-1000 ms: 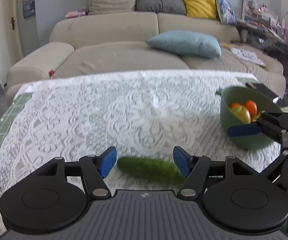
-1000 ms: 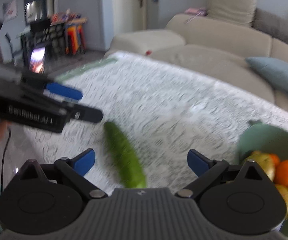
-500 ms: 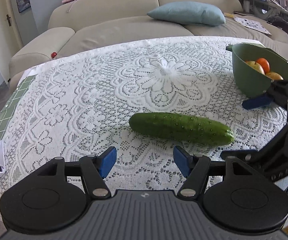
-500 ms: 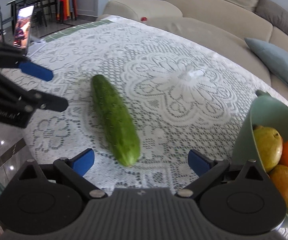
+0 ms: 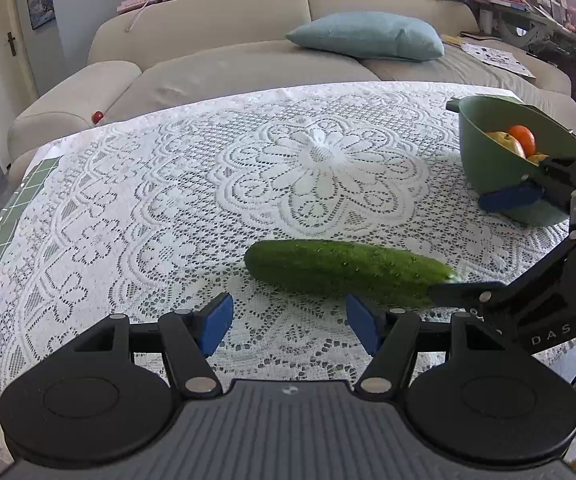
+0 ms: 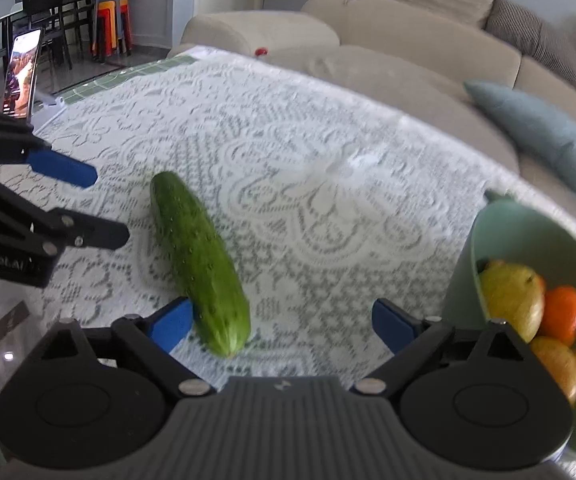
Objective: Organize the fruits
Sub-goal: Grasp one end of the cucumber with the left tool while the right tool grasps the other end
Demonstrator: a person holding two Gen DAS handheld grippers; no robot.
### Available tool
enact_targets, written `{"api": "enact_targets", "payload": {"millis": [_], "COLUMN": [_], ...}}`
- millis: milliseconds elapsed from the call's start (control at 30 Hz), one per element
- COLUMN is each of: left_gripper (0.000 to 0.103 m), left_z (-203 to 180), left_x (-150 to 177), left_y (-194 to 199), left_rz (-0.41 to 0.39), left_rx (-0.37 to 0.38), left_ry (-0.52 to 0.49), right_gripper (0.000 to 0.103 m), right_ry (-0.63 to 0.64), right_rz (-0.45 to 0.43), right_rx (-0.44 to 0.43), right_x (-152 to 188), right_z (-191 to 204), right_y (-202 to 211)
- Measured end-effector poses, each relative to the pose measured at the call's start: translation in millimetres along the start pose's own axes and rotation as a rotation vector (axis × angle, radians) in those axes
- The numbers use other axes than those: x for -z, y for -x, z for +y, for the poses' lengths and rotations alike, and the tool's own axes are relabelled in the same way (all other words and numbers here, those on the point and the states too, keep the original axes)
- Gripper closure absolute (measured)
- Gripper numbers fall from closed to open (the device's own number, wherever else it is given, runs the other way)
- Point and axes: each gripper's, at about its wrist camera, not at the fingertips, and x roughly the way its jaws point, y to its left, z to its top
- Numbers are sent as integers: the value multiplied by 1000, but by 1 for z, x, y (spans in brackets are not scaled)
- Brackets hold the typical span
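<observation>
Green bowl [image 5: 483, 152] holds pear [image 6: 509, 300], orange [image 6: 561, 312]

You get bright, even daylight and soft shadows; your right wrist view is slightly motion-blurred, the left sharp, both bowed at the fisheye edges
</observation>
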Motion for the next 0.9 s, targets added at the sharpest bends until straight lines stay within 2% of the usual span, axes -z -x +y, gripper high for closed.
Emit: {"api": "enact_targets", "payload": {"millis": [167,233,367,500,567,667,867,900], "left_gripper": [27,27,27,27,27,24,21,21], "left_z": [2,3,3,0,-2,-4,4,5], "left_x": [-1,-2,-4,-6,-4,0,0,0], "left_y": [-5,-7,-11,-19,-25,-31,-32,-32], "left_rz": [4,0,-31,-61,-52,-43,-67,-72], "left_rx": [-1,4,21,19,34,45,85,90], "left_ry": [6,6,-28,-129,-184,-245,-240,-240], "right_gripper": [9,13,13,13,17,25,37,43], "right_ry": [44,50,-5,-119,-160,-168,-174,-162], "right_rz": [-65,-84,-81,-47,-14,19,37,43], "right_rx": [112,135,66,-35,-72,-74,-116,-118], "right_x": [-7,-10,-9,0,6,12,16,17], "right_z": [3,1,-3,-5,-5,-5,-3,0], "right_y": [2,4,9,9,4,-3,-7,-8]}}
